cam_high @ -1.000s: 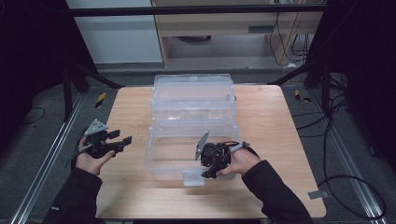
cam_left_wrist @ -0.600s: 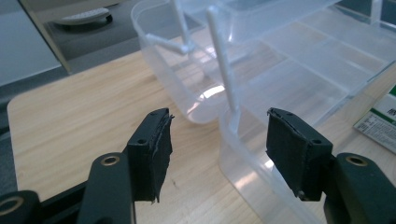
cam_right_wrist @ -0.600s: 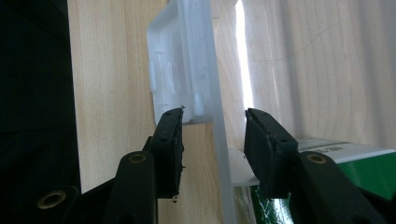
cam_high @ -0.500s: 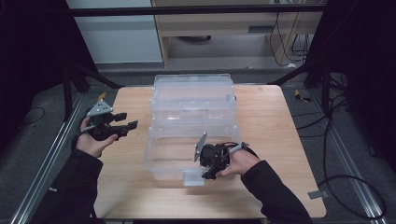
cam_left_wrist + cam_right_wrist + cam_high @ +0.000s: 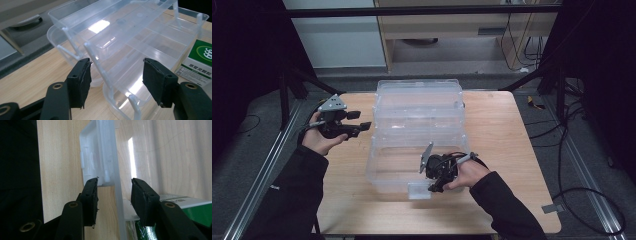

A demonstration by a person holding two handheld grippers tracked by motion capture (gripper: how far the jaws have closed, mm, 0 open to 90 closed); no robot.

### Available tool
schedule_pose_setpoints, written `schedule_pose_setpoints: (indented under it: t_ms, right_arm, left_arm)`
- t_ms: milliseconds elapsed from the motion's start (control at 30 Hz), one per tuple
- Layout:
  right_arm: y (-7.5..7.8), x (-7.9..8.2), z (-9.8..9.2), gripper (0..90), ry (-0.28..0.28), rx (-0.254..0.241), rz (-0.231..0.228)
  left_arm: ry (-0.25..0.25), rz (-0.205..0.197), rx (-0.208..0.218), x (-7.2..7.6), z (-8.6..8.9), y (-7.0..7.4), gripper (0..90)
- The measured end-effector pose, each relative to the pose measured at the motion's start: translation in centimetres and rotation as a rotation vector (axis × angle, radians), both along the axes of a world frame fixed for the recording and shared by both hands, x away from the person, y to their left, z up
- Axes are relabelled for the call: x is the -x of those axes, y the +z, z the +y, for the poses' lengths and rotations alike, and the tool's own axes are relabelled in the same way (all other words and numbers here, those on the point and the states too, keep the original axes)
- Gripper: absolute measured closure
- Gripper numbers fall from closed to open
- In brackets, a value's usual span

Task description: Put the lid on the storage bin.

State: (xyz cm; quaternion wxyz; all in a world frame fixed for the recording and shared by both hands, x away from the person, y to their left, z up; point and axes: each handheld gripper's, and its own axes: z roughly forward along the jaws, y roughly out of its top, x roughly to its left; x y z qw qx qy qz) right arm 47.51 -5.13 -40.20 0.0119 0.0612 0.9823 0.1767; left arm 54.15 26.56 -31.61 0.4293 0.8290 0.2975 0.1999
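A clear plastic tiered organiser box [image 5: 417, 115] stands open in the middle of the wooden table [image 5: 507, 135]. My left gripper [image 5: 360, 120] hovers off the box's left side, open and empty. In the left gripper view its jaws [image 5: 117, 62] frame the stepped trays [image 5: 140, 37]. My right gripper [image 5: 434, 187] is at the box's front edge, beside the white latch [image 5: 418, 190]. In the right gripper view [image 5: 114, 181] its jaws straddle the thin front wall [image 5: 117, 195] without pressing on it. A green and white carton [image 5: 197, 62] lies in the bottom tray.
The table's front edge runs just behind my right hand. A grey floor with metal rails lies on both sides. A white cabinet [image 5: 337, 40] and a wooden cabinet [image 5: 447, 25] stand beyond the far edge. Cables [image 5: 572, 140] trail on the right.
My left hand has risen and moved away from me along the box's left side, with its gripper still open. The right hand has stayed at the box's front edge.
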Motion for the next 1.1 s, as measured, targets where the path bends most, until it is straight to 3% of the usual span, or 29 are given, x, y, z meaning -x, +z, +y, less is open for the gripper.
schedule_pose_setpoints:
  t_ms: [267, 433, 633, 867, 1100]
  right_arm:
    - [0.0, -0.1, 0.1, 57.5, 0.001, 0.005, 0.014]
    - [0.0, -0.1, 0.1, 57.5, -0.003, 0.003, 0.012]
    - [0.0, -0.1, 0.1, 57.5, 0.005, 0.003, 0.009]
    - [0.0, -0.1, 0.0, 57.6, 0.011, 0.002, 0.009]
    - [0.0, -0.1, 0.0, 57.5, 0.012, 0.0, 0.007]
  left_arm:
    - [-0.093, -0.023, -0.042, -1.4, -1.2, 2.6, 38.6]
    - [-0.14, -0.039, -0.074, -2.3, -2.2, 3.4, 39.0]
    - [-0.182, -0.048, -0.154, -3.4, -3.3, 3.6, 39.1]
    - [-0.237, -0.049, -0.213, -4.4, -4.5, 3.6, 41.3]
    - [-0.285, -0.088, -0.312, -4.9, -5.9, 3.6, 41.4]
